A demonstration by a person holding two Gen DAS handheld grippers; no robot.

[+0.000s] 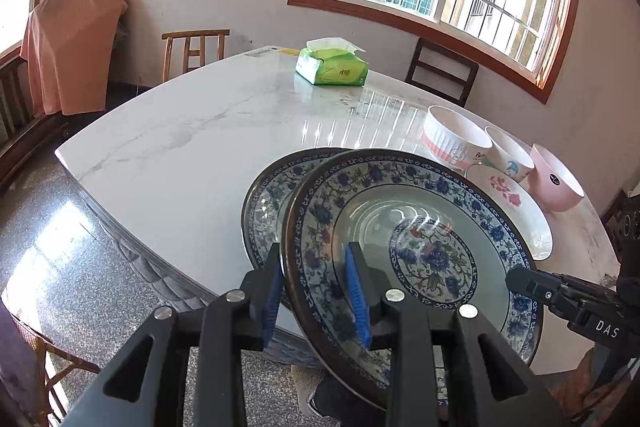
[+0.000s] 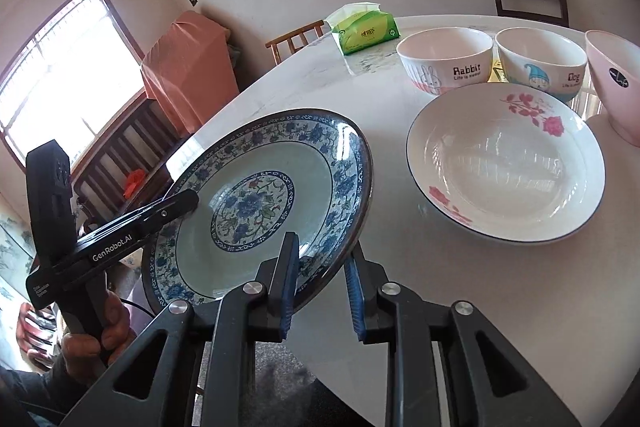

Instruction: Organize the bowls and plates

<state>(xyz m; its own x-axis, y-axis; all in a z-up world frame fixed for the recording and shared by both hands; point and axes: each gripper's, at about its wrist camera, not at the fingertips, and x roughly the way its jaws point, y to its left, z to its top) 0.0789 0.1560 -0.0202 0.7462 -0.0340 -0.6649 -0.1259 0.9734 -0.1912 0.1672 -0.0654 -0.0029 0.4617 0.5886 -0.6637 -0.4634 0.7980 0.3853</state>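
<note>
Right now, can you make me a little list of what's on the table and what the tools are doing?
held plate: blue plate, tilted, rim gripped by both tools
left tool: shut on blue plate's rim
right tool: shut on blue plate's rim
second blue plate: lies on the table, partly under the held one
white plate: flat, pink flowers
bowls: Rabbit bowl, Dog bowl, pink bowl, in a row behind the white plate
tissues: far side
</note>
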